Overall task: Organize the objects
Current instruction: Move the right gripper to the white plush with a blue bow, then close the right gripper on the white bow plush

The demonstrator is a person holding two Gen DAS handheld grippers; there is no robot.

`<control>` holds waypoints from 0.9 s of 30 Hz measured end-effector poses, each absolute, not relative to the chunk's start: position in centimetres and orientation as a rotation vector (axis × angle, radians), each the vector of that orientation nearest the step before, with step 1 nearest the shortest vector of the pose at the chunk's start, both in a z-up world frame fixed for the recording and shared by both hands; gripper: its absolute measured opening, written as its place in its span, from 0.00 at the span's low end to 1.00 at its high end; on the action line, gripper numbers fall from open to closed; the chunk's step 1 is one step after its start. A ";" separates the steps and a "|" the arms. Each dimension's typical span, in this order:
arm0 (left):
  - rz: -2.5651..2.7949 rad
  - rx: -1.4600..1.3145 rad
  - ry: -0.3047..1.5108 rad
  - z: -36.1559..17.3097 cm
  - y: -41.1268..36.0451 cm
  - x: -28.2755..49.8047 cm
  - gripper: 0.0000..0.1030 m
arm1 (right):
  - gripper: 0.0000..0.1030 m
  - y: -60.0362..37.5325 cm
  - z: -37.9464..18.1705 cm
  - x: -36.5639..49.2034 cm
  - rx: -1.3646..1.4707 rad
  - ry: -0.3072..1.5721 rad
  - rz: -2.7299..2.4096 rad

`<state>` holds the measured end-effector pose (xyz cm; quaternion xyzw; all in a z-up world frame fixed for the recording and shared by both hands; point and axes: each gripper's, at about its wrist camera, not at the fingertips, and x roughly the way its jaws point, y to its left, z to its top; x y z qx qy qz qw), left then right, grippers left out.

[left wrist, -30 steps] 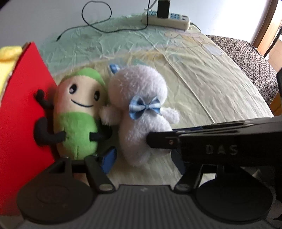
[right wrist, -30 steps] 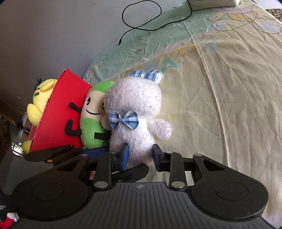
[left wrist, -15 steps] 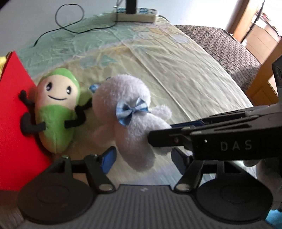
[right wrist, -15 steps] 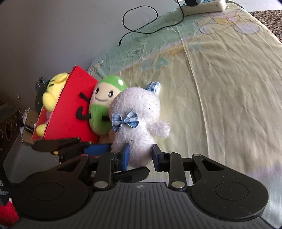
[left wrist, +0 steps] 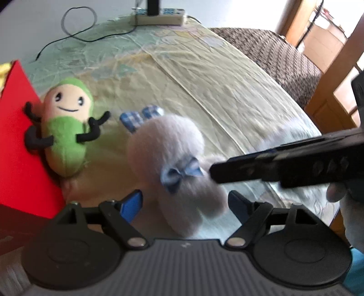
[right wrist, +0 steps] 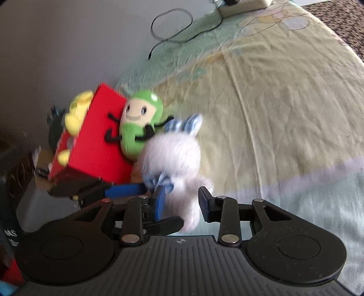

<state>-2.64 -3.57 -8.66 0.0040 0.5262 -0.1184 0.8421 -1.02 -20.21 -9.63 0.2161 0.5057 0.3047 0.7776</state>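
A white plush bunny (left wrist: 179,173) with a blue checked bow and ears is lifted off the bed. My right gripper (right wrist: 182,202) is shut on its lower body (right wrist: 179,154). My left gripper (left wrist: 184,205) is open, its blue pads either side of the bunny without squeezing it. A green bean plush (left wrist: 66,129) with a smiling face leans on a red box (left wrist: 20,145); both show in the right wrist view, the plush (right wrist: 138,123) against the box (right wrist: 91,141). A yellow plush (right wrist: 77,111) sits in the box.
The bed has a pale yellow-green sheet (left wrist: 216,75). A white power strip (left wrist: 159,18) with a black cable (left wrist: 75,29) lies at the far edge by the wall. A brown patterned blanket (left wrist: 273,50) and wooden furniture (left wrist: 329,91) are at the right.
The right gripper has lifted the bunny and pulled it away from the green plush, toward the near right. Both cameras have drawn back; the green plush and red box stay put.
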 end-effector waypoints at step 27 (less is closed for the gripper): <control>-0.214 -0.088 1.140 -10.0 -1.8 0.0 0.73 | 0.41 -17.4 -12.2 1.7 0.544 1.178 0.781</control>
